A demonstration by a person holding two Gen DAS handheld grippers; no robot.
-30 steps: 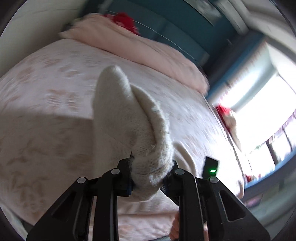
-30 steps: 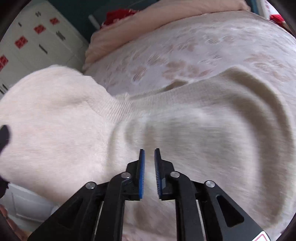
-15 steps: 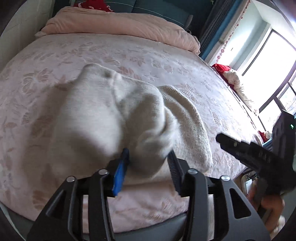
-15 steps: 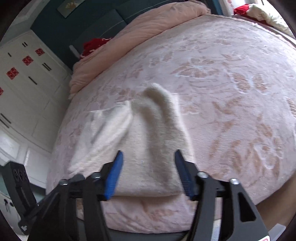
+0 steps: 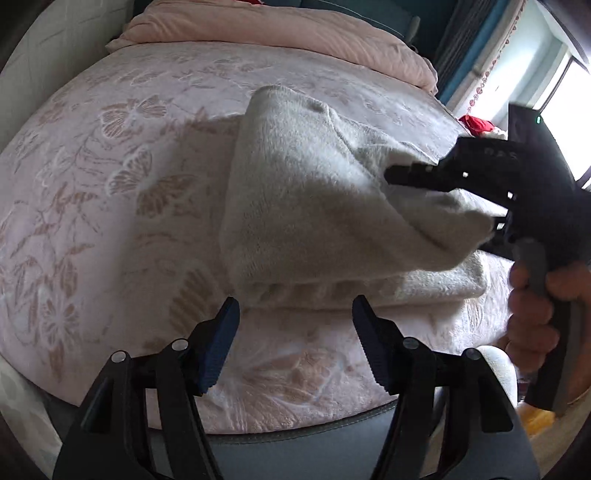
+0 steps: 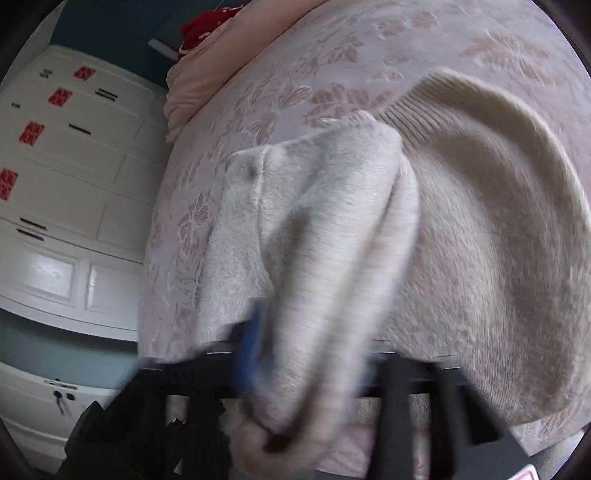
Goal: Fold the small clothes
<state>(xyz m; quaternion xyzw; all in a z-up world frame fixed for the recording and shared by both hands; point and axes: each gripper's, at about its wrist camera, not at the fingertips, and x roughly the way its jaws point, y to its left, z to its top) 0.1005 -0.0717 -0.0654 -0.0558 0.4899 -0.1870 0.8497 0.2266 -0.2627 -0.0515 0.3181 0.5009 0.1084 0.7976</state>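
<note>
Half a second earlier the left gripper (image 5: 295, 332) had a fold between its fingers; it had since let go and sat wide apart, just short of the cream sweater (image 5: 314, 206). Beyond it, the sweater lay partly folded on the flowered pink bedspread (image 5: 110, 184). At its right side, the right gripper (image 5: 410, 181) had come in and pushed into a raised fold; whether it gripped could not be told. Farthest off lay a pink duvet (image 5: 295, 33).

big bed (image 5: 110, 155) with pink flowery cover, pink quilt (image 5: 295, 40) at its top, white cupboard (image 6: 66, 192), bright window (image 5: 569, 85)
</note>
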